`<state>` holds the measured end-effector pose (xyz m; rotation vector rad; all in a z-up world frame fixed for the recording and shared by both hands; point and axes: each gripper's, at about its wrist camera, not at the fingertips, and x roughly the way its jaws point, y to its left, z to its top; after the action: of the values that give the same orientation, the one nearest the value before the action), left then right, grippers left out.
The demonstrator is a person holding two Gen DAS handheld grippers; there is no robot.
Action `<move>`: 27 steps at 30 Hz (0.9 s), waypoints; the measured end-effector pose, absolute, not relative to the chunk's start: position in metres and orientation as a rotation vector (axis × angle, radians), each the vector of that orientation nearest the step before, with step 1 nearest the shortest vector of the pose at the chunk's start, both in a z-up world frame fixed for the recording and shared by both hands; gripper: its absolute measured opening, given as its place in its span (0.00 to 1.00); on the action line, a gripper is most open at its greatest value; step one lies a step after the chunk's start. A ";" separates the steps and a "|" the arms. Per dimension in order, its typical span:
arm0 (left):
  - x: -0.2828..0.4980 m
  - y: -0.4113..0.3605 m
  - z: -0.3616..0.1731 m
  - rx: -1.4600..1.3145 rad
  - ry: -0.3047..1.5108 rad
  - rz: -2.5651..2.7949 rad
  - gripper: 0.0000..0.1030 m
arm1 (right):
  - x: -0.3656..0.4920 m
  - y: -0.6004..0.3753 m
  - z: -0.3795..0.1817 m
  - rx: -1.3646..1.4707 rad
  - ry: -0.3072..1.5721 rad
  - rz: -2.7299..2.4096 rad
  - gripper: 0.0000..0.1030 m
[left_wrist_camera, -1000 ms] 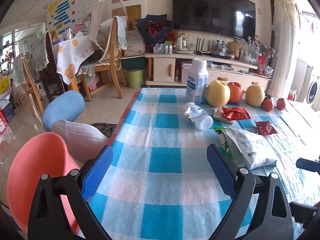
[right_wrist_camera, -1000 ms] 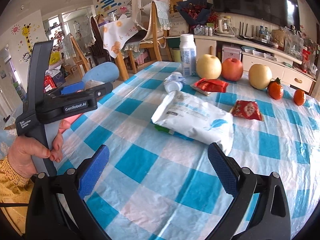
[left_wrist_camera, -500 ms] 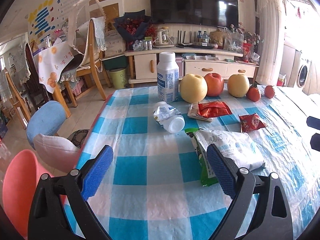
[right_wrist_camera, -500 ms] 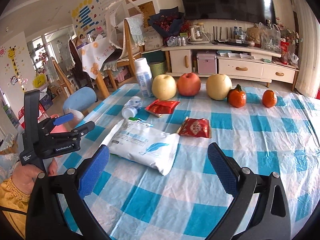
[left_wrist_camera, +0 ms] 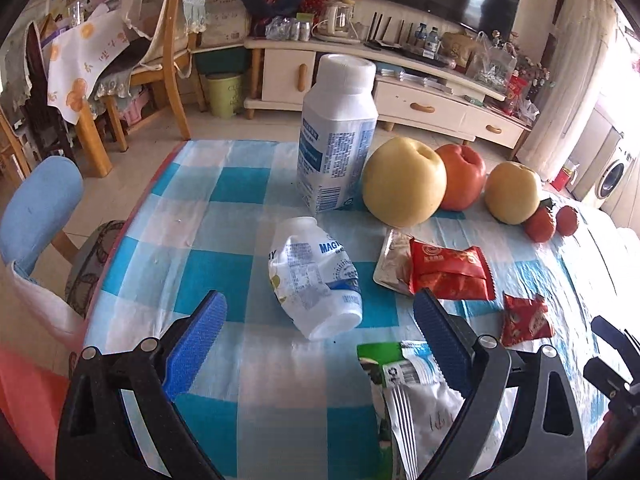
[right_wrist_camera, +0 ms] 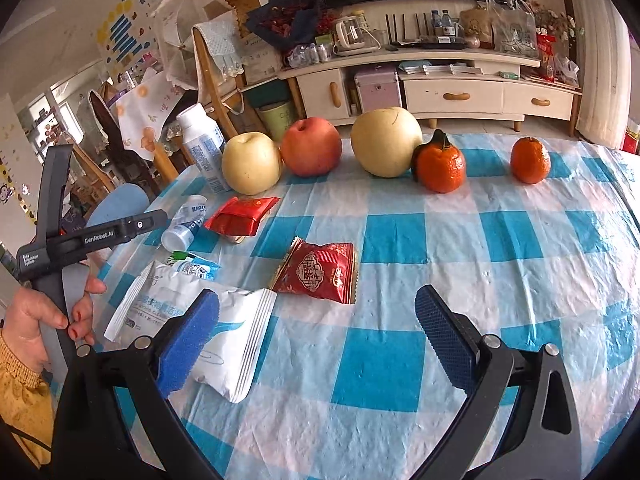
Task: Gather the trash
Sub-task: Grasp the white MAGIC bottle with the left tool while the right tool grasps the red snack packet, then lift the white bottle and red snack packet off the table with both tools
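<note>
A living room with a cream TV cabinet is standing behind a table under a blue-and-white checked plastic cloth [right_wrist_camera: 392, 236], where the trash is lying in front of a row of fruit.

Going left to right, the left gripper [left_wrist_camera: 316, 340] is hovering with its blue pads wide apart and empty, lined up on the crushed white plastic bottle [left_wrist_camera: 314, 280] lying on its side. To take it well, the pads should straddle the dented body crosswise and close gently, since the thin wall will probably buckle and slip. The right gripper [right_wrist_camera: 316, 332] is likewise gaping and empty, above the cloth near the flat white foil pouch [right_wrist_camera: 192, 320] and the small red printed sachet [right_wrist_camera: 318, 272].

Counting: one crushed bottle, one upright white bottle [left_wrist_camera: 338, 136], one white pouch over what looks like a green wrapper [left_wrist_camera: 378, 364], partly hidden, and two red packets, the other being the folded red wrapper [right_wrist_camera: 240, 216]. Fruit: two yellow pears, one red apple, two oranges.
</note>
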<state>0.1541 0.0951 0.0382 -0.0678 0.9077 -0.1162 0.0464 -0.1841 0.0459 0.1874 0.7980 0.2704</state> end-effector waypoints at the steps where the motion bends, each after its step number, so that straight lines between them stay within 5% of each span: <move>1: 0.160 0.096 0.035 -0.072 0.922 -0.106 0.91 | 0.052 -0.183 0.041 0.187 0.808 0.272 0.96; 11: 0.200 0.091 0.007 -0.022 0.996 -0.038 0.74 | 0.087 -0.183 0.017 0.201 0.839 0.270 0.93; 13: 0.204 0.090 0.002 -0.020 1.007 -0.024 0.68 | 0.091 -0.184 0.013 0.210 0.850 0.275 0.81; 16: 0.205 0.087 0.001 -0.002 0.996 -0.012 0.62 | 0.095 -0.184 0.010 0.232 0.865 0.295 0.76; 27: 0.188 0.084 0.001 -0.001 0.961 -0.006 0.62 | 0.097 -0.182 0.010 0.235 0.873 0.323 0.48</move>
<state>0.1883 0.0835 0.0010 -0.0008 0.9610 -0.0060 0.0973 -0.1819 0.0097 0.2350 0.8728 0.3230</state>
